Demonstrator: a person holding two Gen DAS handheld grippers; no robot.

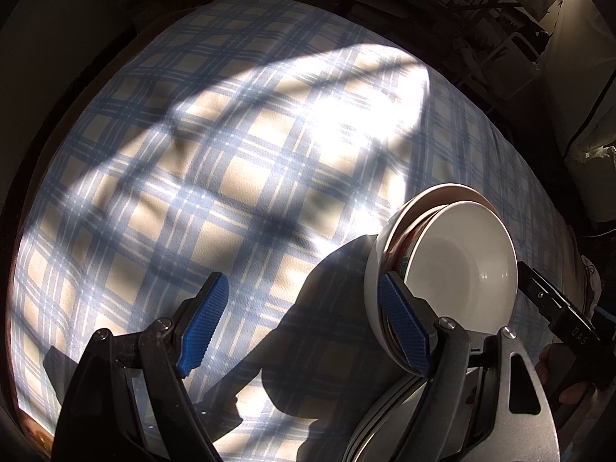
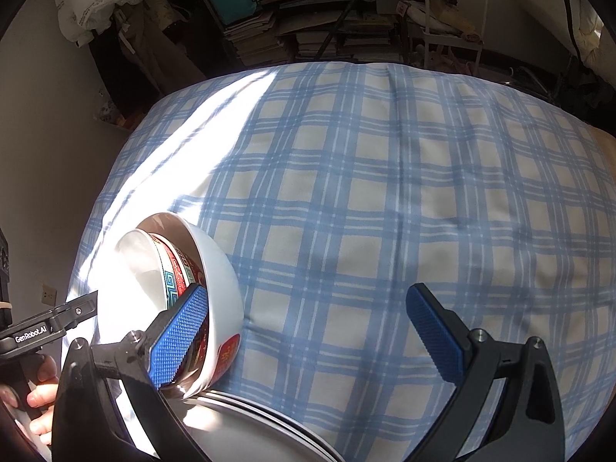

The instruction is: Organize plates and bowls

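Observation:
A stack of nested bowls stands tilted on top of stacked plates at the near edge of the plaid-covered table. The outer bowl is white with red marks; a red and teal patterned bowl and a plain white bowl sit inside it. My left gripper is open, its right finger pad inside the outer bowl's rim. My right gripper is open, its left finger pad inside the same bowl. The plates show below.
The plaid cloth covers the table, with a bright sun patch. Shelves with books and boxes stand beyond the far edge. The other gripper's body and a hand show at the left.

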